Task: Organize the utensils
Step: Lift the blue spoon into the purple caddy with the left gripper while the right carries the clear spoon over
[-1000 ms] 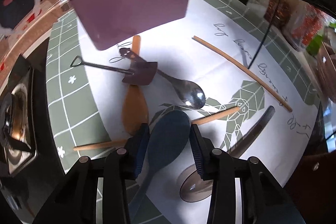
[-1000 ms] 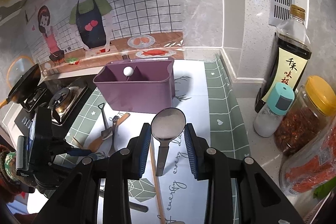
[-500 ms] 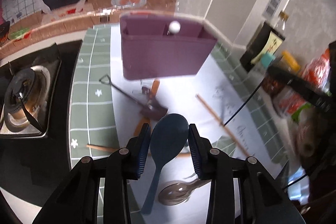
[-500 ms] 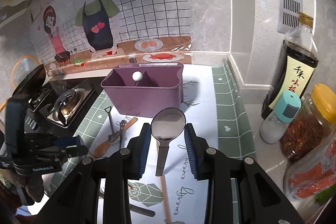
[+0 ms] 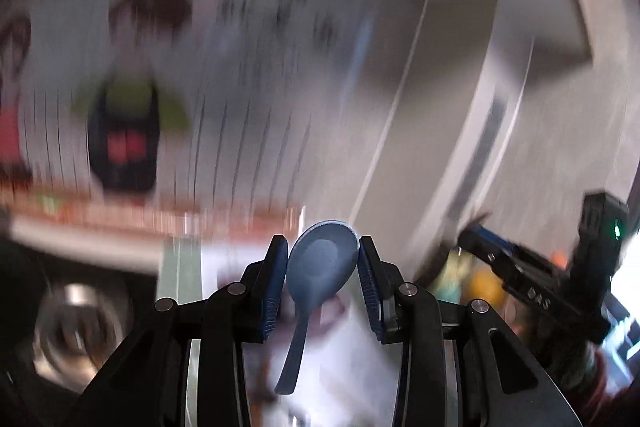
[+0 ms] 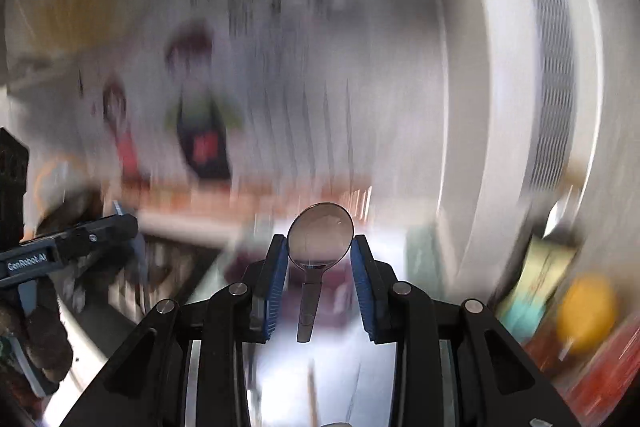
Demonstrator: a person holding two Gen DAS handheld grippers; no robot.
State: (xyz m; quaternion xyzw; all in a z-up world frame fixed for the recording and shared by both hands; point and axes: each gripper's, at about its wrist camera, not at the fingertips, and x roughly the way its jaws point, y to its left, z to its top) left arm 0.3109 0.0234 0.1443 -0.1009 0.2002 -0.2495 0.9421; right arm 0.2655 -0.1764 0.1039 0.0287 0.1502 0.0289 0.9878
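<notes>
Fingers of the left gripper (image 5: pixel 322 263) pinch a blue plastic rice spoon (image 5: pixel 320 267) by its bowl, handle hanging down, while the right gripper (image 6: pixel 320 259) likewise clamps a metal spoon (image 6: pixel 320 235), both aimed slightly downward toward a blurred wall

Blue spoon (image 5: pixel 322 265) bowl-up, translucent grey spoon (image 6: pixel 320 237) bowl-up

wall: I'm seeing a cartoon mural (image 6: pixel 202 115) smearing across the grey wall | right: a white vent panel (image 6: pixel 554 87) is standing upright | lower left: a gas stove burner (image 5: pixel 80 327) is blurring | light: daylight is glaring off the table (image 6: pixel 320 367)
</notes>
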